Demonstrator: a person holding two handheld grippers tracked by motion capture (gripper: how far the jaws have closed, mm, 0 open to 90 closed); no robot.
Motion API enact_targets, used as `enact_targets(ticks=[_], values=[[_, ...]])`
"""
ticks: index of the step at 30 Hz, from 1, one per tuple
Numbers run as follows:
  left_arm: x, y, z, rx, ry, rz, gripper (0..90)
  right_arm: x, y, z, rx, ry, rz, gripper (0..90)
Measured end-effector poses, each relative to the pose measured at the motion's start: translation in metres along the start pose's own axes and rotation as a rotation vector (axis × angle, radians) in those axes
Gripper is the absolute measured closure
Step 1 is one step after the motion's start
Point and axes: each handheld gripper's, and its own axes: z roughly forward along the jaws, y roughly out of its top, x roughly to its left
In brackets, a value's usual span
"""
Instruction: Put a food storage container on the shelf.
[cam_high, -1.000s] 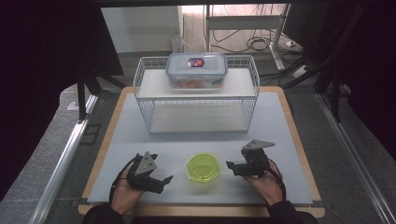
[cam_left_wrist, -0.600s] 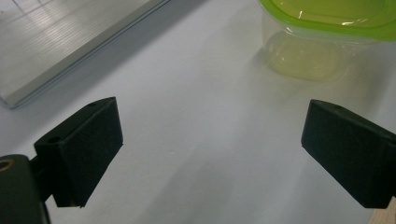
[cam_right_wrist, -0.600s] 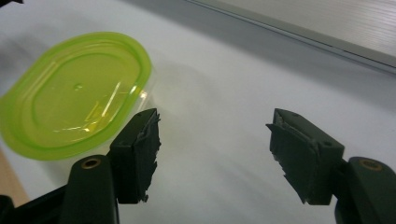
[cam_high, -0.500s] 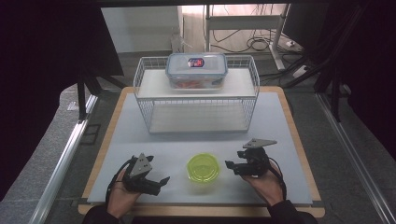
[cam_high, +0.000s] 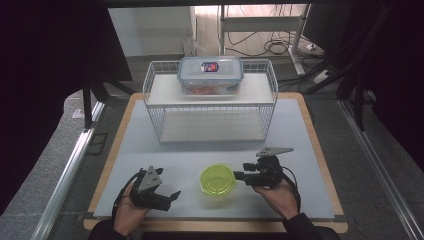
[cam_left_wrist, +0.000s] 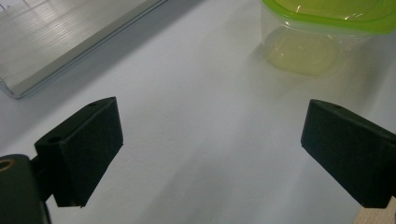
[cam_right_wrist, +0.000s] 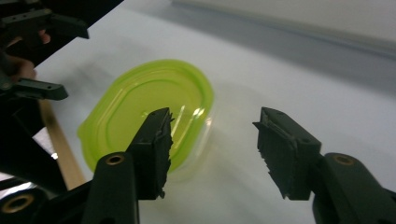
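Lower right, the right gripper (cam_high: 239, 175) has just been narrowing — jaws half-open, empty (nothing gripped) — beside the green-lidded container (cam_high: 218, 179), probably readying a grasp.

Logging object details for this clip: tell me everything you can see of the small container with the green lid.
The small container is a clear plastic tub with a translucent lime-green lid, rounded and oval in outline, with a raised rim. The lid is on, and the tub stands upright on the pale mat near the front edge, between the two grippers. It looks empty. The right gripper points at its side with jaws apart; no pad visibly presses it.
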Motion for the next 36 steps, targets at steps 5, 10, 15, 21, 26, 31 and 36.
enact_targets(ticks=[5,10,15,21,26,31,36], values=[[0.0,0.0,0.001,0.003,-0.001,0.004,5.4,-0.002,0.0,0.012,0.034,0.046,0.028,52.4],[0.0,0.0,0.001,0.004,-0.003,0.005,5.4,-0.012,0.0,0.025,0.053,0.123,0.117,59.1],[-0.001,0.0,0.001,0.007,-0.002,0.008,5.4,-0.021,-0.001,0.031,0.057,0.198,0.206,66.7],[-0.001,0.0,0.001,0.007,-0.001,0.01,5.4,-0.026,-0.002,0.033,0.069,0.259,0.27,79.9],[-0.001,0.0,0.001,0.007,0.0,0.012,5.4,-0.026,0.0,0.033,0.088,0.308,0.307,81.5],[-0.001,0.0,0.001,0.005,0.002,0.012,5.5,-0.024,0.001,0.032,0.088,0.309,0.315,81.9],[0.0,0.0,0.0,-0.001,-0.005,0.002,5.3,-0.027,0.003,0.028,0.064,0.322,0.333,81.9]])
